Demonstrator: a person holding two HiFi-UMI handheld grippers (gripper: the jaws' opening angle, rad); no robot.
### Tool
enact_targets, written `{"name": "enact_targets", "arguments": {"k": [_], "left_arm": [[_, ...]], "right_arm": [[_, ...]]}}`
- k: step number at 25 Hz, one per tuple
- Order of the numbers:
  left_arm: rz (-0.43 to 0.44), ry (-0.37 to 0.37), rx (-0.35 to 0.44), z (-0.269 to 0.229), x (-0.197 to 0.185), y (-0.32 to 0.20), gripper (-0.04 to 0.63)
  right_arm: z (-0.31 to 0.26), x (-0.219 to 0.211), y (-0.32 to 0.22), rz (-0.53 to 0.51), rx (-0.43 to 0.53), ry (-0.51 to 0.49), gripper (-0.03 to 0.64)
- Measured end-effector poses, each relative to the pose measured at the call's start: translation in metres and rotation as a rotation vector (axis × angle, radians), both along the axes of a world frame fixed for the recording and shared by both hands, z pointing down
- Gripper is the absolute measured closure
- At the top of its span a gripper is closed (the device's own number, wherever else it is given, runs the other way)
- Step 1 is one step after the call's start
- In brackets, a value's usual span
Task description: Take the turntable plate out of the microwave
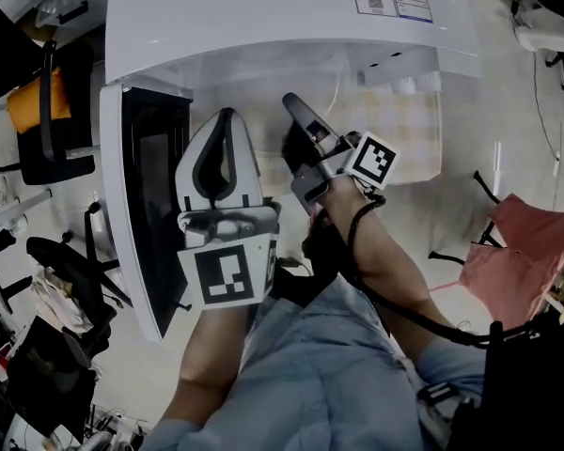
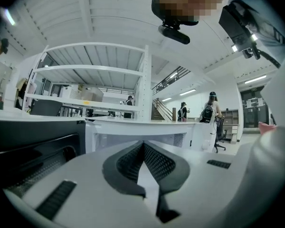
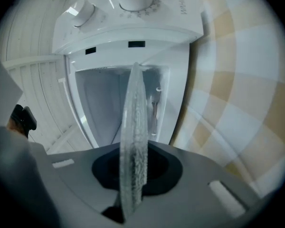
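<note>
Turntable plate (image 3: pixel 133 137) edge-on, clamped in level right hand-held gripper (image 1: pixel 296 109).

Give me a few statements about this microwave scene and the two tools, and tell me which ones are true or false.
1. The right tool is clamped on the glass turntable plate, which sits edge-on between its jaws. True.
2. The microwave door is closed. False: it stands open, at the left of the microwave in the head view.
3. The left tool holds a cup. False: its jaws are together with nothing between them.
4. A checked cloth shows beside the microwave. True.
</note>
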State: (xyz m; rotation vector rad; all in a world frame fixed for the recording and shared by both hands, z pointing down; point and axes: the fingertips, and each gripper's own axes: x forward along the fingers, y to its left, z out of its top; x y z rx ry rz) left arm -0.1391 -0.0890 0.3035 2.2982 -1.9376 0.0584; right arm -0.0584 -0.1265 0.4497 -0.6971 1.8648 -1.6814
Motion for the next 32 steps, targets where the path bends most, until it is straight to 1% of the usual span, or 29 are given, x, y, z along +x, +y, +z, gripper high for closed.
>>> {"name": "enact_targets", "arguments": {"k": [3, 10, 15, 19, 28, 32], "left_arm": [[-0.047, 0.007, 0.048, -0.011, 0.006, 0.016, 0.588], [-0.094, 0.005, 0.053, -0.016, 0.015, 0.06, 0.588], [-0.099, 0.005, 0.056, -0.014, 0.021, 0.078, 0.588], [-0.103, 0.001, 0.058, -0.012, 0.02, 0.087, 0.588], [-0.09, -0.001, 0.05, -0.006, 0.017, 0.086, 0.588], [-0.082, 0.0, 0.046, -0.003, 0.021, 0.086, 0.588]], "right_arm": [[-0.008, 0.006, 0.019, -0.028, 0.013, -0.01, 0.591], [-0.014, 0.026, 0.066, -0.055, 0.012, 0.004, 0.591], [0.0, 0.037, 0.087, -0.044, -0.015, 0.024, 0.591], [0.015, 0.037, 0.097, -0.041, -0.045, 0.043, 0.591], [0.038, 0.037, 0.108, -0.03, -0.1, 0.064, 0.591], [0.051, 0.04, 0.109, -0.022, -0.142, 0.094, 0.591]]}}
